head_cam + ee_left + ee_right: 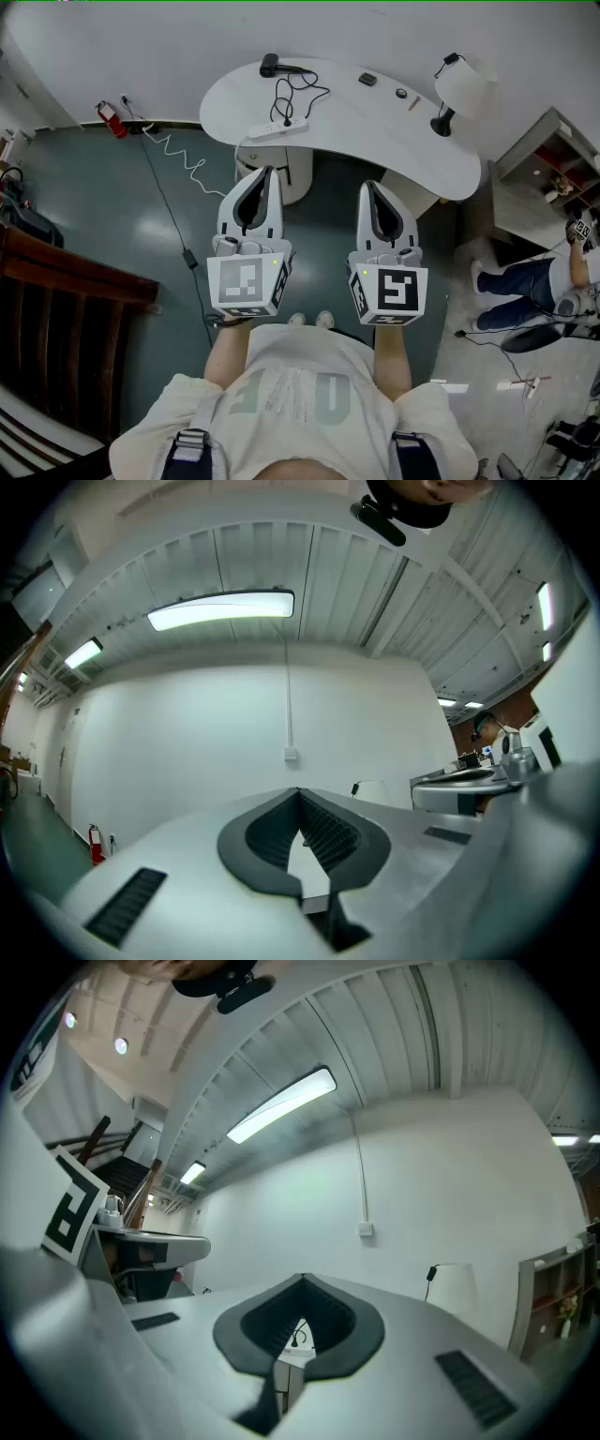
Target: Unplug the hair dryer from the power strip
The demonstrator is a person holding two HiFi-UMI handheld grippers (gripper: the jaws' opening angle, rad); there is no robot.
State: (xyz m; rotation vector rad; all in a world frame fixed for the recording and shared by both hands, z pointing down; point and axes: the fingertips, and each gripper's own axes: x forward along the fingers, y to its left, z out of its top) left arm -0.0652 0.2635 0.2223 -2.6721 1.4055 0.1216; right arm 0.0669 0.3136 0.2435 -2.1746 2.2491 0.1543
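- Looking down from the head view, we saw the hair dryer (269, 64) at the far edge of the white table (394, 131). Its cord (298, 94) looped to the power strip (278, 129). The left gripper (267, 172) and right gripper (367, 186) hung well short, both closed and empty.
- In the left gripper view, jaws met on nothing, facing bare wall.
- In the right gripper view, closed jaws framed the strip.
- We judged the plug stiff and snug, the cord limp and the strip light: pinch the plug body and brace the strip.
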